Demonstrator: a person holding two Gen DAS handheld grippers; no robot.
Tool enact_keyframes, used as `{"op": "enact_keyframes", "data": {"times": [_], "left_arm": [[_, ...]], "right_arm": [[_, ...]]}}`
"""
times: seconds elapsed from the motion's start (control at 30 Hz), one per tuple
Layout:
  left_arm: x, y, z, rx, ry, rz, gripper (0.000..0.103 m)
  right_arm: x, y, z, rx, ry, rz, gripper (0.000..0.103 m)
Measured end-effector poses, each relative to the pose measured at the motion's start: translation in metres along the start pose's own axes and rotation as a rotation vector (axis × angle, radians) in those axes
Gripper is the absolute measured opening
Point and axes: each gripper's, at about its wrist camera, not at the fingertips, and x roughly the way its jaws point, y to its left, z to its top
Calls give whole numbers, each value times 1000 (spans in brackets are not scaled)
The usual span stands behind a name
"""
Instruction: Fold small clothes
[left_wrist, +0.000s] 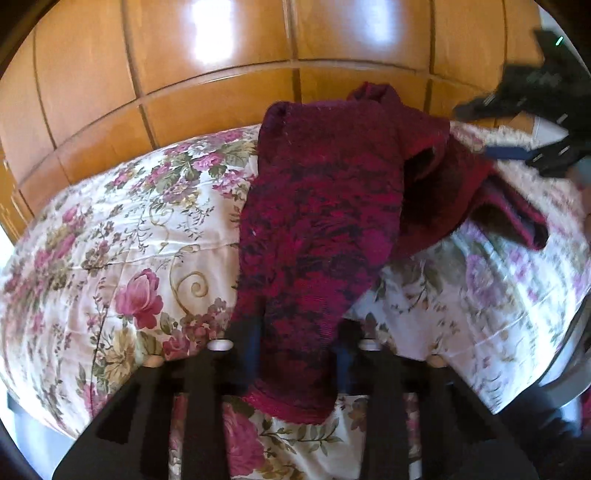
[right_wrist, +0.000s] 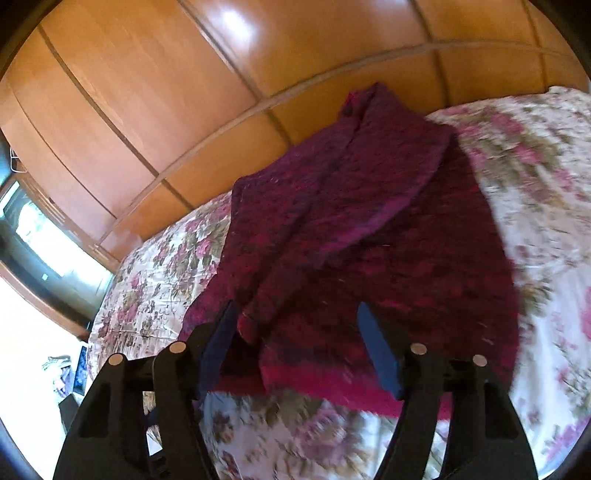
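Two grippers work on one dark red knitted garment (left_wrist: 321, 229), which lies on a floral bedspread (left_wrist: 122, 236). Nearest in the left wrist view, the left gripper (left_wrist: 295, 354) has its jaws drawn narrow around the near hem of the garment, and the cloth passes between the fingers; it seems to be pinched there, although the exact contact is hidden by the fabric. In the right wrist view, the right gripper (right_wrist: 295, 332) stands fairly wide, with the near hem between its fingers but not pressed by them, so it holds nothing. Further away, the garment is already doubled over itself, with a loose flap on its right side and a bunched part at the far end, close to the wooden wardrobe doors (left_wrist: 221, 74) behind the bed.

I judge that the risk lies in the uneven hold. If the left side lifts while the right jaws are not closed, the knit may stretch, slide and make the fold crooked. The thick, soft cloth may also slip from a shallow pinch.
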Motion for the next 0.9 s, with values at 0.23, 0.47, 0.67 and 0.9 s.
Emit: {"op": "enact_keyframes", "data": {"times": [0.23, 0.47, 0.67, 0.9], "left_arm": [[-24, 48, 39, -216, -106, -70, 19], [-13, 118, 89, -437, -150, -93, 19], [28, 175, 133, -566, -127, -32, 18], [85, 238, 175, -687, -58, 93, 18]], "right_arm": [[52, 40, -3, -214, 71, -87, 49], [19, 30, 22, -227, -75, -127, 19], [-33, -33, 61, -97, -232, -217, 18], [-72, -149, 100, 116, -303, -421, 9]]}}
